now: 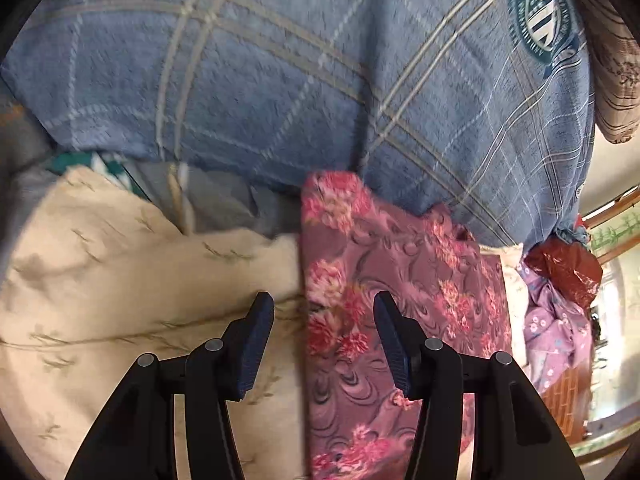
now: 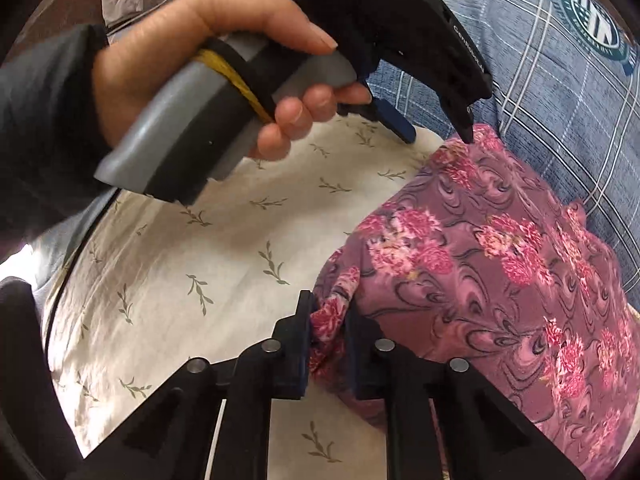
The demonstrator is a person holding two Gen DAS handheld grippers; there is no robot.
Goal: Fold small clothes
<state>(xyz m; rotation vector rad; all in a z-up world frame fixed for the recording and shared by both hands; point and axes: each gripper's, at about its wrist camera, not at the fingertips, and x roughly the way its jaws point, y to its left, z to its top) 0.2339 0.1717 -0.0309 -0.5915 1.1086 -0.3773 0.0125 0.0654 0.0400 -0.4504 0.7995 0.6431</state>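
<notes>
A mauve garment with pink flowers (image 2: 480, 264) lies spread on a cream sheet with a leaf print (image 2: 180, 264). In the right wrist view my right gripper (image 2: 328, 324) is shut on a bunched near corner of that garment. A hand (image 2: 168, 64) holds my left gripper (image 2: 438, 134) over the garment's far corner, jaws apart and tips close to the cloth. In the left wrist view the left gripper (image 1: 324, 308) stands open over the garment's (image 1: 400, 280) left edge. Nothing is pinched between its blue pads (image 1: 256, 344).
A blue plaid blanket (image 1: 280, 60) with a round badge (image 1: 540, 20) bulges behind the garment. To the right lie a red-brown plastic bag (image 1: 564, 272) and a lilac flowered cloth (image 1: 556, 332). A dark sleeve (image 2: 40, 120) fills the left of the right wrist view.
</notes>
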